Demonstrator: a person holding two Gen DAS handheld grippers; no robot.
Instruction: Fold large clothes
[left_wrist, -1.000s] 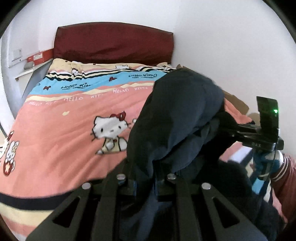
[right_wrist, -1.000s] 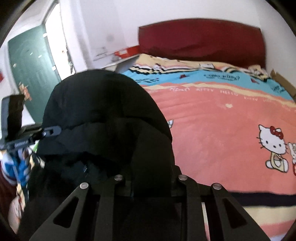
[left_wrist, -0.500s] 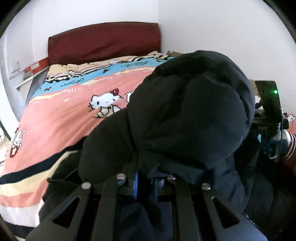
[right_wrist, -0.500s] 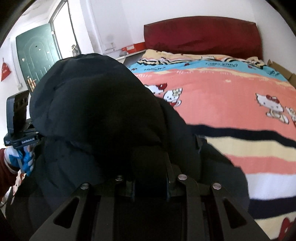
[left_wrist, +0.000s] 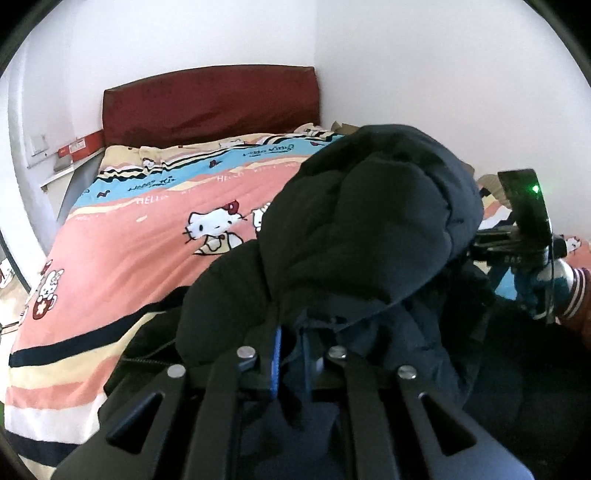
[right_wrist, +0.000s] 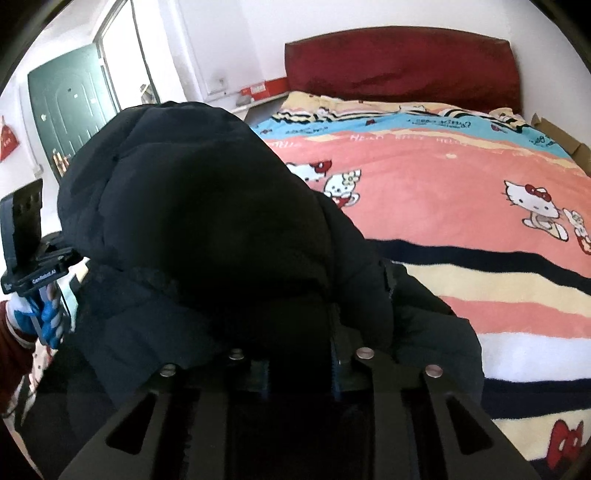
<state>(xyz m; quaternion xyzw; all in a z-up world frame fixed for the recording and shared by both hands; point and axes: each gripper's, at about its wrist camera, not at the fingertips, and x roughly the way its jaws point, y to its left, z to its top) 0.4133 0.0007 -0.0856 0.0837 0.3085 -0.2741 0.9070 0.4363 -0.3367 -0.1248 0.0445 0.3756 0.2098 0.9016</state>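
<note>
A bulky black padded jacket with a puffed hood (left_wrist: 373, 229) hung bunched between my two hands, its lower folds spilling onto the foot of the bed. My left gripper (left_wrist: 291, 354) was clamped tight, its fingers (left_wrist: 275, 365) pinching a fold of the dark fabric just under the hood. My right gripper (right_wrist: 299, 373) was closed on a thicker wad of the same jacket, with the fingers (right_wrist: 334, 369) only narrowly apart and cloth filling the gap. My gloved left hand (right_wrist: 40, 314) showed at the far left of the right-wrist view. Beneath the jacket lay the pink cartoon-cat bedspread with cream, black and blue stripes (left_wrist: 122, 258). Beyond it stood a dark red padded headboard (right_wrist: 402, 70) against the white wall, and a dark green door (right_wrist: 70, 110) off to the left.
</note>
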